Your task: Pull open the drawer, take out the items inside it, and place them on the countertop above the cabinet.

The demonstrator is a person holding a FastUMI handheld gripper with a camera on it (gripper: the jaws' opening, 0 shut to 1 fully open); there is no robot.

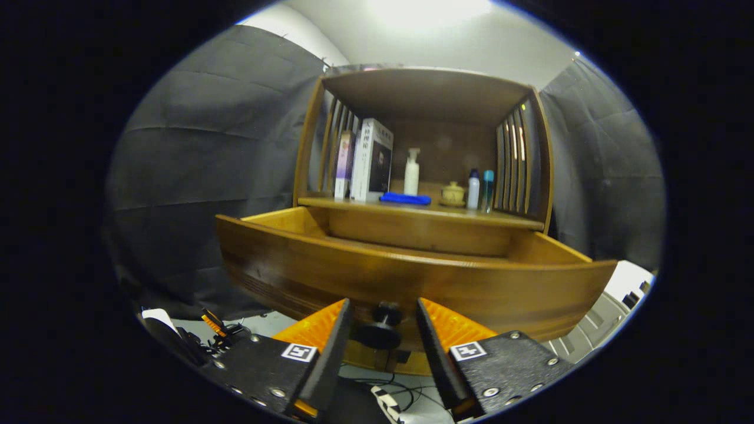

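- Gripper view is looking forward along the two fingers at a brown wooden cabinet [427, 94] with slatted side walls, standing against the booth's dark cloth wall.
- The cabinet's wide wooden drawer [412, 277] is standing pulled out toward the camera; its curved front panel is filling the space just beyond the fingers.
- The drawer's inside floor is hiding behind the front panel, so I cannot tell what is lying in it.
- The small dark round knob [380, 330] on the drawer front is sitting between the two fingers.
- The hand-held gripper [381, 321] is standing narrowly parted around the knob, one finger on each side; a thin gap is showing on both sides, so I cannot tell whether the pads are pressing on it.
- On the wooden countertop [500, 219] above the drawer, things are lining up:
- At the left edge, upright books [371, 159], the nearest with a white and dark cover.
- Near the front edge, a flat blue cloth-like item [405, 199].
- Behind it, a white pump bottle [412, 172].
- Toward the right edge, a small yellowish lidded jar [452, 193], a white bottle with a blue cap [473, 189] and a teal bottle [488, 189], standing just beside each other.
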